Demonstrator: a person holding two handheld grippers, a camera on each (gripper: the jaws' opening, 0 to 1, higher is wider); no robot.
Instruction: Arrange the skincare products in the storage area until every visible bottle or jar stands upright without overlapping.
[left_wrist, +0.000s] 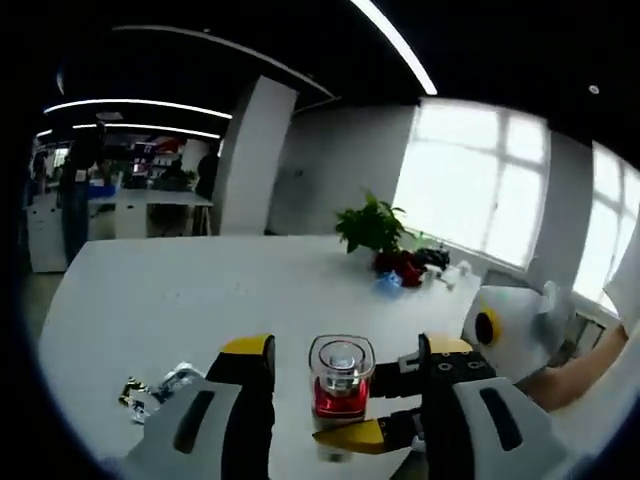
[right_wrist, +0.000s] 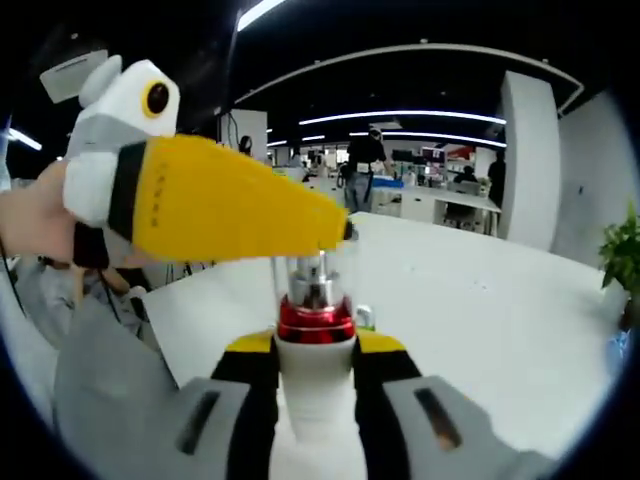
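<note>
A skincare bottle (right_wrist: 313, 375) with a white body, red collar and clear cap stands upright between my right gripper's (right_wrist: 315, 345) yellow-tipped jaws, which are shut on its body. My left gripper (right_wrist: 330, 235) reaches in from the left, its yellow jaw lying across the clear cap. In the left gripper view the same bottle (left_wrist: 342, 378) sits midway between my left gripper's (left_wrist: 347, 345) wide-apart jaws, touching neither. The right gripper (left_wrist: 375, 405) comes in from the lower right and holds the bottle low down.
The white table (left_wrist: 230, 290) stretches ahead. A potted plant (left_wrist: 372, 225) with red and blue items (left_wrist: 398, 268) stands at its far edge by the windows. Crinkled packets (left_wrist: 158, 388) lie at the near left. A person's arm (left_wrist: 585, 368) shows at right; people stand in the background.
</note>
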